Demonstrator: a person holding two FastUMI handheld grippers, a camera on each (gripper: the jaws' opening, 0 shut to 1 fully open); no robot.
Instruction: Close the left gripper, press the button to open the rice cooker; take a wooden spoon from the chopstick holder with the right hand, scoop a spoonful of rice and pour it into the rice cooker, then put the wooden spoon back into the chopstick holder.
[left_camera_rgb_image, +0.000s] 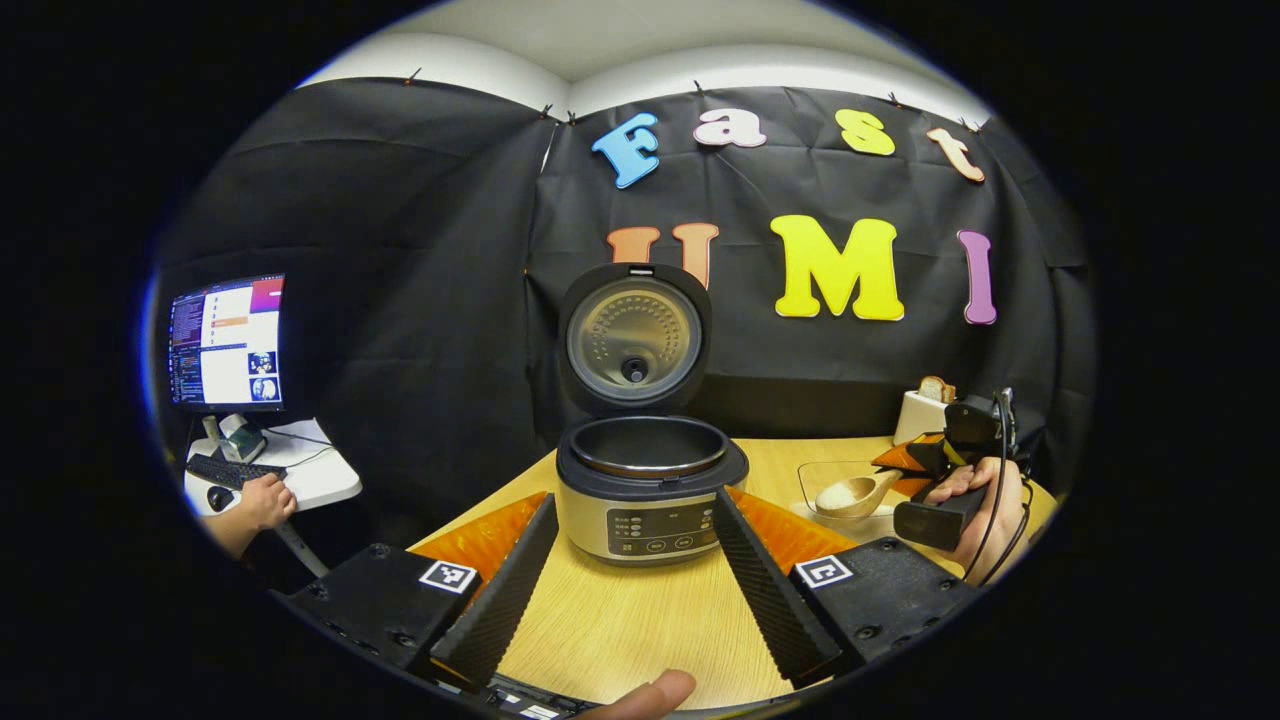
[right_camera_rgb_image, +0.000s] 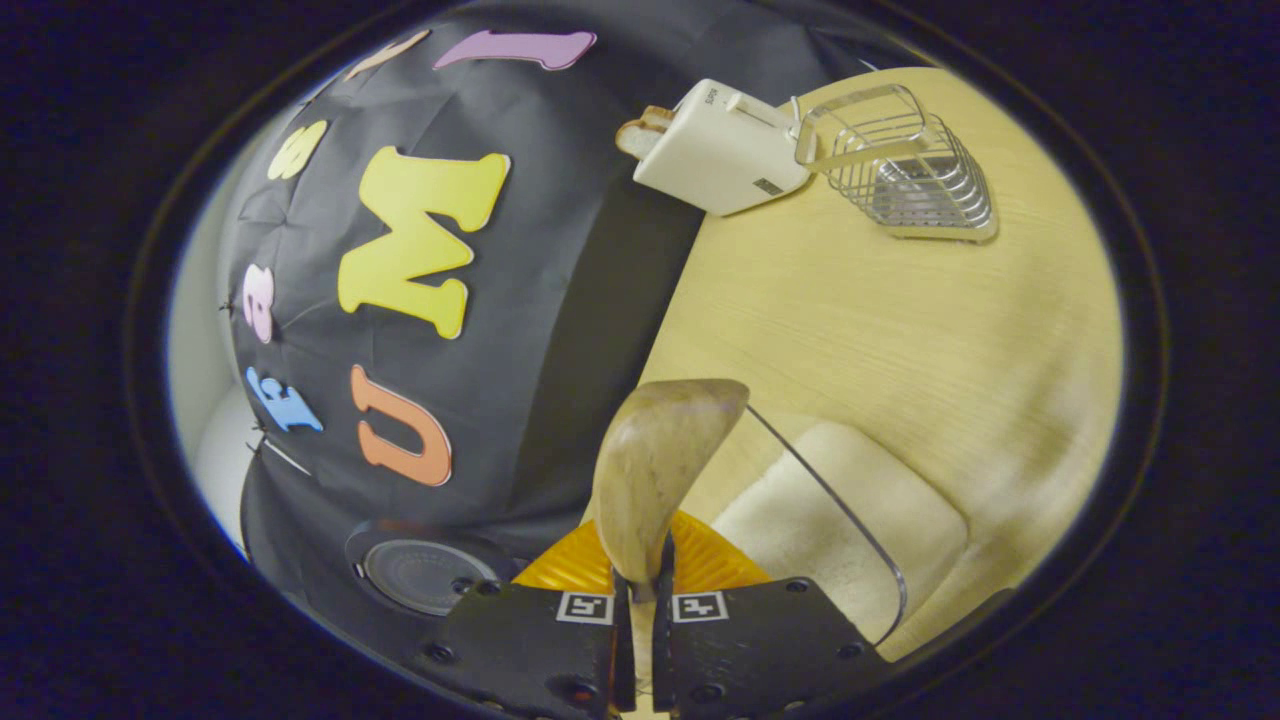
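Rice cooker (left_camera_rgb_image: 650, 490) standing on the wooden table (left_camera_rgb_image: 620, 625), lid (left_camera_rgb_image: 634, 337) raised upright, inner pot dark. Left gripper (left_camera_rgb_image: 628, 565) held before the cooker, jaws wide apart, holding nothing. Right gripper (right_camera_rgb_image: 640, 600) closed tight on the handle of the wooden spoon (right_camera_rgb_image: 655, 480). Spoon bowl heaped with rice, just above the clear glass rice container (left_camera_rgb_image: 830, 490). Wire chopstick holder (right_camera_rgb_image: 900, 165) beside the white toaster (right_camera_rgb_image: 715, 150), well apart from the spoon.

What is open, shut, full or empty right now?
Rice cooker: lid up, pot looks empty.
Wooden spoon: clamped by the right tool, holds rice over the glass dish.
Left tool: open, holds nothing.
Chopstick holder: empty.
Toaster: bread inside.
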